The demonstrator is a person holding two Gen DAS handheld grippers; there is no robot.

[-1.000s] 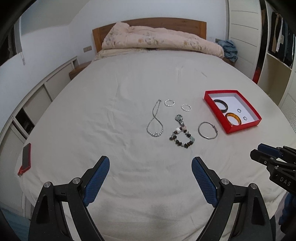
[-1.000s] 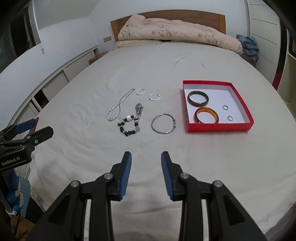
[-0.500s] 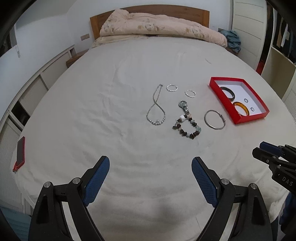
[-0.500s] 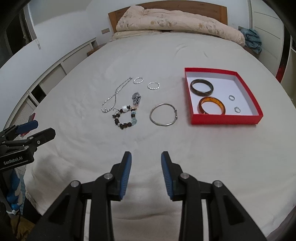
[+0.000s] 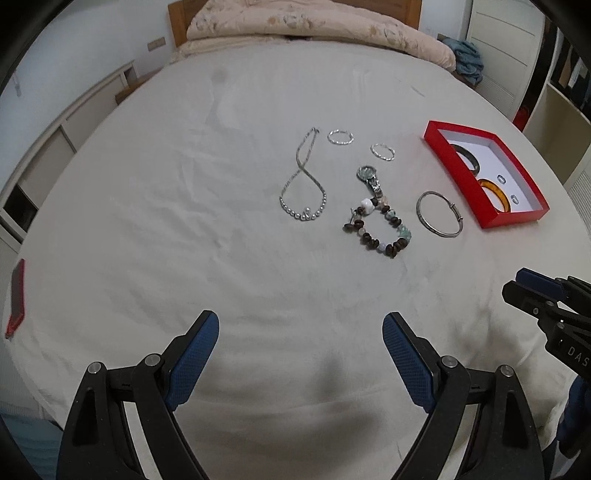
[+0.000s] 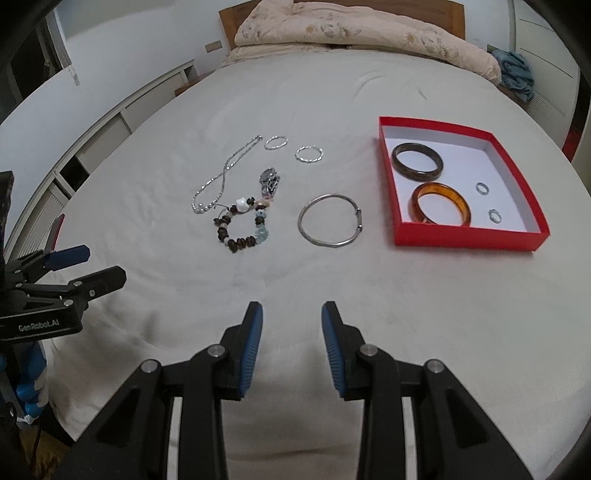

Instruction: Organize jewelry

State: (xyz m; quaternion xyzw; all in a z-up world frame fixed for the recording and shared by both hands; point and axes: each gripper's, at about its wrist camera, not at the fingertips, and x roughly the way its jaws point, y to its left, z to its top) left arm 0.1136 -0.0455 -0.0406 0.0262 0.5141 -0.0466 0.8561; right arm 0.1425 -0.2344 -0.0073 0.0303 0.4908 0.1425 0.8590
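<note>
Loose jewelry lies on the white bed: a silver necklace (image 5: 303, 188), two small silver hoops (image 5: 340, 137) (image 5: 382, 151), a watch (image 5: 370, 177), a beaded bracelet (image 5: 380, 230) and a silver bangle (image 6: 330, 219). To their right a red box (image 6: 467, 240) holds a dark bangle (image 6: 417, 161), an amber bangle (image 6: 440, 204) and two small rings (image 6: 482, 188). My left gripper (image 5: 300, 330) hangs wide open over bare sheet, short of the necklace. My right gripper (image 6: 291, 315) is part open and empty, short of the silver bangle.
A folded quilt (image 6: 354, 31) and wooden headboard lie at the far end of the bed. A red phone (image 5: 16, 295) rests near the bed's left edge. White cabinets run along the left wall, a blue cloth (image 6: 517, 74) sits at the far right.
Both grippers have come down and forward toward the jewelry, which now looks larger and nearer. Jaw widths are unchanged and no item has moved.
</note>
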